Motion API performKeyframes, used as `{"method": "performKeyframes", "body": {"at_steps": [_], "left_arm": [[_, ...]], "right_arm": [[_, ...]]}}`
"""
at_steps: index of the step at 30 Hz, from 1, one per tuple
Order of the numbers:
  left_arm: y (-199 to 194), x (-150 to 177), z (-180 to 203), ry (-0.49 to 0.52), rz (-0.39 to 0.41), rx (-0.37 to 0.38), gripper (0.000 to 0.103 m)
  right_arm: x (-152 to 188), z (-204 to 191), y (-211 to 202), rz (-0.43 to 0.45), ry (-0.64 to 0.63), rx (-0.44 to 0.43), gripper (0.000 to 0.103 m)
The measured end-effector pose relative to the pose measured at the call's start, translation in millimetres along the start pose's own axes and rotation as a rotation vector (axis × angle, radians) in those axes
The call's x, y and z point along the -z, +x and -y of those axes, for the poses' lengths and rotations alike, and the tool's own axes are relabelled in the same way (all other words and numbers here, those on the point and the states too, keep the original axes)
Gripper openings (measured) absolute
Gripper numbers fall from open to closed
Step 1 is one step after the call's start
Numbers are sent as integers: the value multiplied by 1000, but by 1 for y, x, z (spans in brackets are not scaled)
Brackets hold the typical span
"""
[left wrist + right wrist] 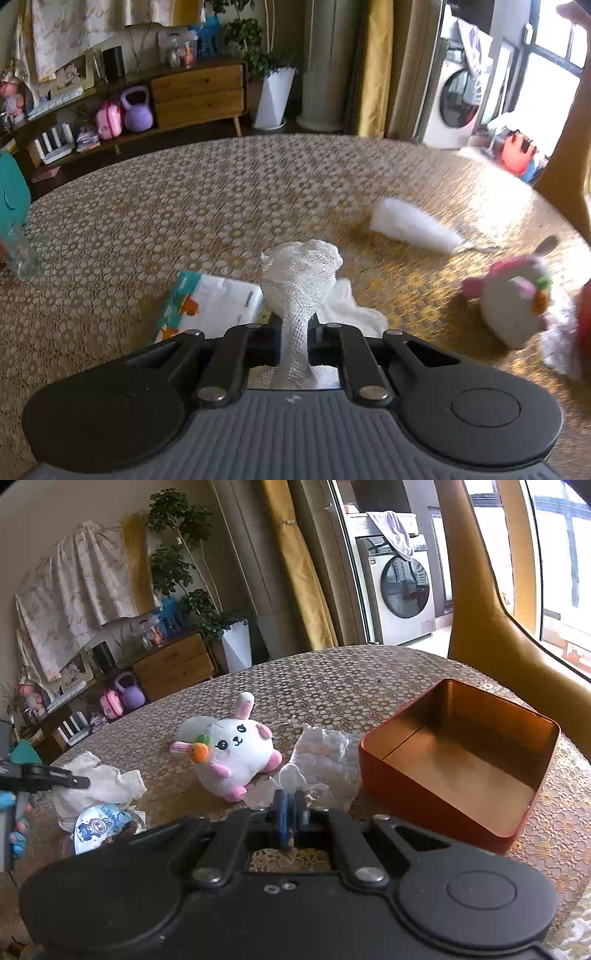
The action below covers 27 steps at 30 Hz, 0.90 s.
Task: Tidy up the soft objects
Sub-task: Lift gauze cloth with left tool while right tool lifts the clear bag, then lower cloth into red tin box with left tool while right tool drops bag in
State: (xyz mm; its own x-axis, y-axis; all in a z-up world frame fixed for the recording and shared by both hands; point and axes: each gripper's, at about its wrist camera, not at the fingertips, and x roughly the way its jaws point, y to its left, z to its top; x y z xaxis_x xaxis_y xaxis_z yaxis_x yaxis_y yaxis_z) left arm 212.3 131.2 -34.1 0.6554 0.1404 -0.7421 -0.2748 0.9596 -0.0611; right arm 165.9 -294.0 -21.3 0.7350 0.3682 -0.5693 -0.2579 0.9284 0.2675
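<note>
Here, left gripper (295,332) clamped on white mesh foam sleeve (301,273), lifted for sorting. Right gripper (291,805) closed on clear crinkled plastic bag (321,757); open orange tin box (461,753) waits at two o'clock.

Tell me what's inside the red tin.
Nothing shows inside the red tin: the right wrist view shows a bare floor and shiny inner walls. The near wall hides a strip of the floor behind it, so that part cannot be checked.
</note>
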Motion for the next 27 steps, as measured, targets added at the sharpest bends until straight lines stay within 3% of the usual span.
{"method": "performKeyframes", "body": {"at_steps": [11,17,27], "left_arm": [[-60,-21,42,34,81,216,7],[-74,-35,73,29,68,335,7],[-105,-67,154,111,91,502,7]], "right_arm": [[-11,10,-16,41,15,0,3],[-17,19,-21,64,44,4,3],[-26,36,-28,89,50,31,3]]}}
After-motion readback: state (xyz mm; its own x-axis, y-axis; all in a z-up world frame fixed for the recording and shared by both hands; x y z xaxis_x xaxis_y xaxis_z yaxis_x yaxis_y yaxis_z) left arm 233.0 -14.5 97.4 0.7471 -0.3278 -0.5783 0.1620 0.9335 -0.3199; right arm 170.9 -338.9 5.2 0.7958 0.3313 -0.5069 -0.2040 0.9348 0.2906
